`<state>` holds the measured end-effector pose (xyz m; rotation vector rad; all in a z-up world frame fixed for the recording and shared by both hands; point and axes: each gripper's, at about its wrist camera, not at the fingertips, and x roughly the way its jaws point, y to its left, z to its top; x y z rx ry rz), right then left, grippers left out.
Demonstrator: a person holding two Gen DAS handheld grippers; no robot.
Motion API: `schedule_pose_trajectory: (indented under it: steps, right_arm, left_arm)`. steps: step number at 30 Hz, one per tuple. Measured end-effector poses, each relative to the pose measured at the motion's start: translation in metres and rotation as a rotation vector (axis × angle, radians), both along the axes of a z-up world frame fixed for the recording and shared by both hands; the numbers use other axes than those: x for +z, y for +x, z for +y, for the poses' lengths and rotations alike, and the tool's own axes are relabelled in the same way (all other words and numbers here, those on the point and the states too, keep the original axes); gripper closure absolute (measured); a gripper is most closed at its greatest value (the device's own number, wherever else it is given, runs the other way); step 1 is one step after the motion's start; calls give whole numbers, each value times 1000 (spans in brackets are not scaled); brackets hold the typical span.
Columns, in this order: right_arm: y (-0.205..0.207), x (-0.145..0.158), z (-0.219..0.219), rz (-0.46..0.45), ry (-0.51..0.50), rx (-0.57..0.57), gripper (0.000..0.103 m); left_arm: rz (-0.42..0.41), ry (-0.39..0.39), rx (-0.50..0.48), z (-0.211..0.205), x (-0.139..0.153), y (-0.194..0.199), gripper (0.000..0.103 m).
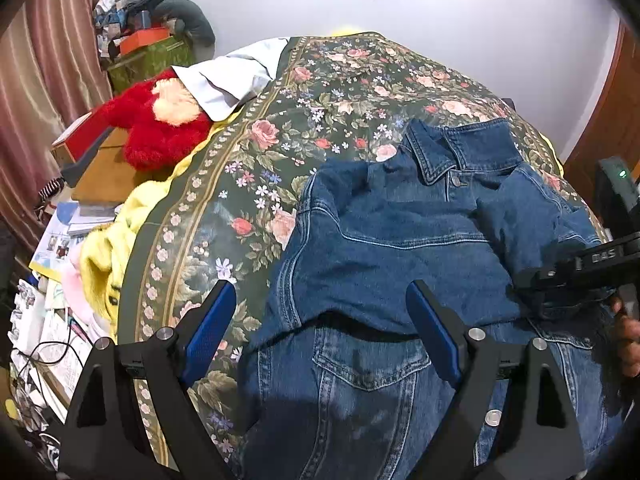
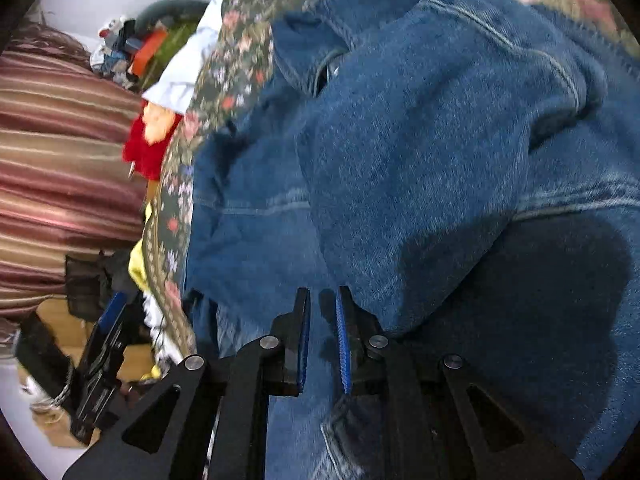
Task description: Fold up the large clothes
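Jacket: denim jacket (image 1: 400, 248) lies on the floral bedspread (image 1: 240, 152), collar at the far end, directly ahead of both claws.
Left gripper (image 1: 320, 320): released, jaws spread wide above the jacket's near edge (nothing between them).
Right gripper (image 2: 322, 336): clenched, pads almost together just above denim; whether fabric is pinched cannot be told.
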<state>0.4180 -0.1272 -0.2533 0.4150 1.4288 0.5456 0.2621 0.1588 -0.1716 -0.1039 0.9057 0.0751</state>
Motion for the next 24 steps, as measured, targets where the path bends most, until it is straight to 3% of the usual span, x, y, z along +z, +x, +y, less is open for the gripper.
schedule_pose_trajectory:
  steps: [5,8,13,17,20,24]
  right_arm:
    - [-8,29,-1,8,-10,116,94]
    - [-25,53,-8,-32,-2,172,94]
    - [-41,107,-57,-250,-77,119,94]
    - [-37,134,-104,-414,-243,29,94]
    - [-26,117,-130,-428,-385,12,94]
    - [-10,39,-140,-252,-480,76,94]
  left_arm:
    - [-17,-17,-40,-20,7,6,16]
    - [-41,-39,-84,-41,17,13,16]
    - [-54,-18,-182,-86,32,32,16]
    - [-47,31,-293,-137,33,54,16]
    - [-11,51,-357,-172,21,71,16]
    - [44,97,-423,-209,1,89,16]
